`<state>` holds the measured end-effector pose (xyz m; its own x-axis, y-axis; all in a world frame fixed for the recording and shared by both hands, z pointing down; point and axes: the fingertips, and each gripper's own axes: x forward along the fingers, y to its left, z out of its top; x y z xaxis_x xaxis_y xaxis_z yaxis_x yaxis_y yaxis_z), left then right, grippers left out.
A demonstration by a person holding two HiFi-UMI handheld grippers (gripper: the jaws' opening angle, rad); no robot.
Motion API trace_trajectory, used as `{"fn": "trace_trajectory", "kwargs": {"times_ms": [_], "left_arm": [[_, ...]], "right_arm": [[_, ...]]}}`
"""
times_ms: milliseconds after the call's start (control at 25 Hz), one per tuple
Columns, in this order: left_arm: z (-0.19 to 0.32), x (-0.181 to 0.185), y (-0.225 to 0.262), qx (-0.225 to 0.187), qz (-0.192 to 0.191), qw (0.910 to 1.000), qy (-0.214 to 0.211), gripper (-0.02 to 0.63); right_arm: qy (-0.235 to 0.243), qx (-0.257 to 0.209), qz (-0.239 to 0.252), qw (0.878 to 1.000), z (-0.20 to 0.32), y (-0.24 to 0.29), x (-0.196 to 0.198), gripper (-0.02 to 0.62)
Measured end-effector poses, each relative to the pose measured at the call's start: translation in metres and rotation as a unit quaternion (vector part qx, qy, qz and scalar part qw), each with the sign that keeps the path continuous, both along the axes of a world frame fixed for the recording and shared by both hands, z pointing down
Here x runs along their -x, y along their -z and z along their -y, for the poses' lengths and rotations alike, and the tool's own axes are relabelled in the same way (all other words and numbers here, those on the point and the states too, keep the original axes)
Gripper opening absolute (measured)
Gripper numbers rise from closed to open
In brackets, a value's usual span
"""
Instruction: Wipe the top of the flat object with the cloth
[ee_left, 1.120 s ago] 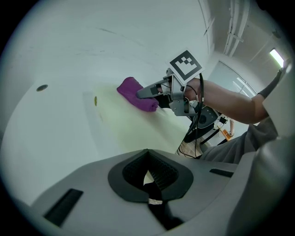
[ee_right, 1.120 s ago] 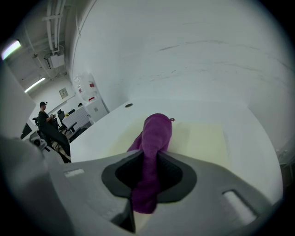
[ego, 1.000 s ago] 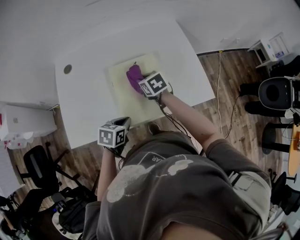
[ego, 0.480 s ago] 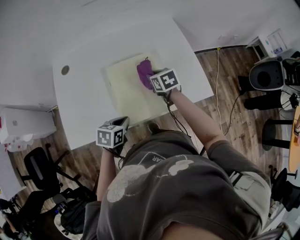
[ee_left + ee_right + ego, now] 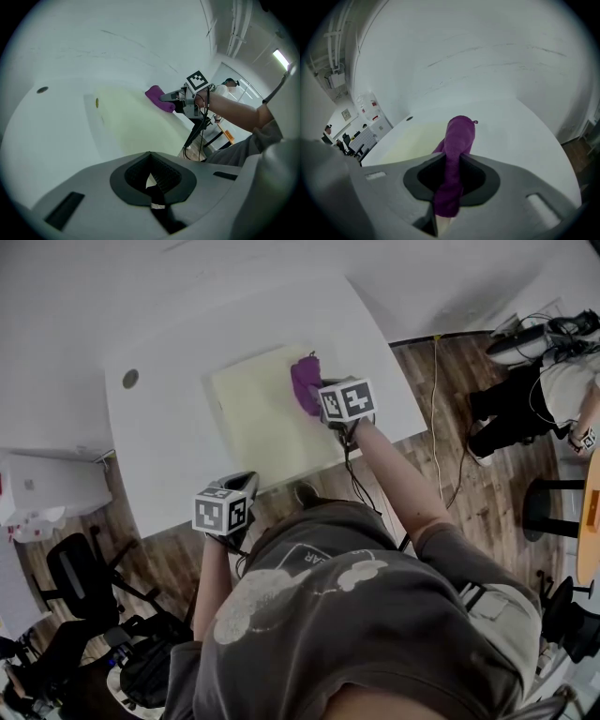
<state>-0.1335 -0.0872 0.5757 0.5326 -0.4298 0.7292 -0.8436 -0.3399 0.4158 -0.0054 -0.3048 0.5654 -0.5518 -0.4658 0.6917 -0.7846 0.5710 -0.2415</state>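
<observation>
- white table (image 5: 178, 343): carries the whole job, with bare top on every side of the work.
- pale yellow flat board (image 5: 253, 418): lies flat in the middle of the table. its left and near parts are open and uncovered, so i judge the wiping step is in hand and not finished.
- right gripper (image 5: 323, 397): sits over the board's far right corner, with its jaws clamped on the cloth, which fills the gap between them.
- left gripper (image 5: 239, 491): sits at the table's near edge, clear of the board. its jaws are closed together with nothing in them, and it takes no part in the wipe.
- purple cloth (image 5: 304, 381): bunched into a roll, its free end reaching past the jaws onto the board's far right corner, close to the right edge. the next move, as i judge it, calls for drawing it left and nearer across the open top, pressed down with a firm grip so it doesn't run off onto the table.
- small round hole (image 5: 130, 379): far left on the table, well apart from the board.
</observation>
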Motion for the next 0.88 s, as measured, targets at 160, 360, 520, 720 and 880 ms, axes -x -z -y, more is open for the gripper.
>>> {"fn": "trace_trajectory", "kwargs": {"times_ms": [160, 360, 520, 720, 880], "left_arm": [[0.000, 0.001, -0.001, -0.002, -0.001, 1.0000, -0.001, -0.005], [0.000, 0.000, -0.002, -0.001, -0.003, 1.0000, -0.003, -0.005], [0.000, 0.000, -0.003, -0.003, -0.005, 1.0000, -0.003, -0.005], [-0.001, -0.001, 0.000, -0.006, -0.003, 1.0000, 0.000, -0.005], [-0.001, 0.001, -0.001, -0.006, -0.006, 1.0000, 0.001, -0.005]], "right_arm": [[-0.018, 0.005, 0.013, 1.000, 0.001, -0.001, -0.007, 0.072], [-0.024, 0.002, 0.013, 1.000, 0.002, -0.003, -0.009, 0.072], [-0.022, 0.007, 0.006, 1.000, 0.001, -0.003, -0.009, 0.072], [0.005, 0.014, -0.016, 1.000, -0.006, 0.010, -0.001, 0.072], [0.030, 0.007, 0.011, 0.999, -0.023, 0.028, 0.028, 0.072]]}}
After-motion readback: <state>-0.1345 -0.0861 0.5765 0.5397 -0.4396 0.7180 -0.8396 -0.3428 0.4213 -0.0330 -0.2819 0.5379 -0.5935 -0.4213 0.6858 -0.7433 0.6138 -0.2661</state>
